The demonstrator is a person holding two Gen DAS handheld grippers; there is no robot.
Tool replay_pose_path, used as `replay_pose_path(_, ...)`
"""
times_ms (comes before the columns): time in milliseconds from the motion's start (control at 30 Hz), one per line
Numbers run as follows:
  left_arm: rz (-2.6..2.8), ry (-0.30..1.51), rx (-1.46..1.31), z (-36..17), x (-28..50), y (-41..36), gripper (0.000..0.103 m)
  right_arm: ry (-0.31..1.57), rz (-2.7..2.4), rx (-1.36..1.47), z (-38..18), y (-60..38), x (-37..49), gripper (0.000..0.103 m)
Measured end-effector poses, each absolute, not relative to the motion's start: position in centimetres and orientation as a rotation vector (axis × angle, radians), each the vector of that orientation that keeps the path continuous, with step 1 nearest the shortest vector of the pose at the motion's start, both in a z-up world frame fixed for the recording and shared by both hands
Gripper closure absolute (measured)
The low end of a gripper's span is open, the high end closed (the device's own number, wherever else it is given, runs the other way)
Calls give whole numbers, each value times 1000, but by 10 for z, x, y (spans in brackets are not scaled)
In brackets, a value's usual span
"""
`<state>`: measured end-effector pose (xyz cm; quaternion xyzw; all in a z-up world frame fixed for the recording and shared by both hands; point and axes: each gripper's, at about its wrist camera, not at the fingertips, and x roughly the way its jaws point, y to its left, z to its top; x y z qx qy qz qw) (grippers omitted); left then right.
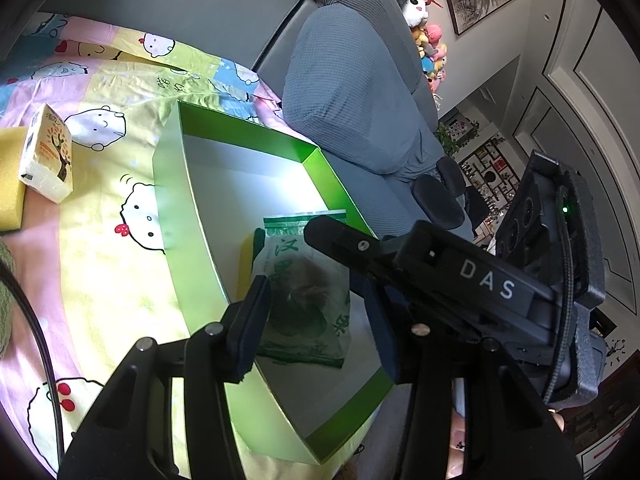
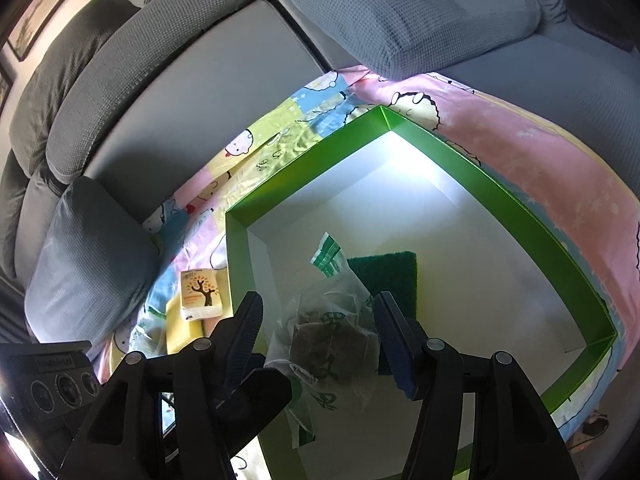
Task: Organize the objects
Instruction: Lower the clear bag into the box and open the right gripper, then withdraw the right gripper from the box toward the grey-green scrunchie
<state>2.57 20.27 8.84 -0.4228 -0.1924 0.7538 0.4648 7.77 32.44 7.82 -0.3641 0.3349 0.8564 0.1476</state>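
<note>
A green box (image 1: 172,264) with a white inside sits on a cartoon bedsheet; it also shows in the right wrist view (image 2: 516,208). Inside lie a clear snack bag (image 1: 304,292) with green print and a green-and-yellow scouring sponge (image 2: 388,276) partly under it. The bag also shows in the right wrist view (image 2: 332,340). My left gripper (image 1: 320,324) is open, its fingers either side of the bag. My right gripper (image 2: 324,340) is open above the same bag. The right gripper's body crosses the left wrist view (image 1: 440,272). A tissue pack (image 1: 48,156) lies outside the box.
A yellow sponge (image 1: 10,172) lies under the tissue pack, left of the box. Grey sofa cushions (image 1: 352,96) border the sheet at the back. A grey pillow (image 2: 80,252) lies at the left in the right wrist view. Plush toys (image 1: 428,40) sit far back.
</note>
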Motion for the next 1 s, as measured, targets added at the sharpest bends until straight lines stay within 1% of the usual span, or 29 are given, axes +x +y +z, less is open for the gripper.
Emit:
replay_pose_path(233, 1868, -465, -998, 100, 30, 196, 51, 986, 2475, -953, 89, 327, 87, 43)
replay_pose_path(433, 1886, -478, -967, 113, 30, 184, 40, 1001, 2457, -897, 97, 330, 93, 43)
replay_pose_path(500, 1895, -488, -960, 118, 29, 178, 34, 986, 2465, -853, 103, 328, 96, 43)
replay_pose_path(567, 1910, -500, -953, 122, 28, 170, 32, 970, 2488, -811, 109, 325, 99, 43)
replay_pose_path(600, 1914, -500, -952, 124, 28, 168, 29, 969, 2498, -797, 112, 324, 100, 43)
replay_pose_path(700, 1949, -481, -946, 128, 28, 156, 27, 981, 2529, -780, 116, 320, 100, 43)
replay_pose_path(767, 1994, -472, -935, 132, 29, 147, 23, 990, 2552, -790, 117, 316, 97, 37)
replay_pose_path(833, 2038, -467, -927, 134, 27, 136, 18, 1003, 2582, -793, 117, 310, 93, 29)
replay_pose_path(900, 2092, -459, -920, 136, 25, 124, 14, 1010, 2601, -795, 118, 305, 91, 24)
replay_pose_path(933, 2117, -455, -922, 135, 23, 119, 14, 1006, 2613, -805, 118, 302, 89, 20)
replay_pose_path(1000, 2180, -444, -931, 135, 20, 106, 14, 987, 2637, -829, 118, 295, 83, 16)
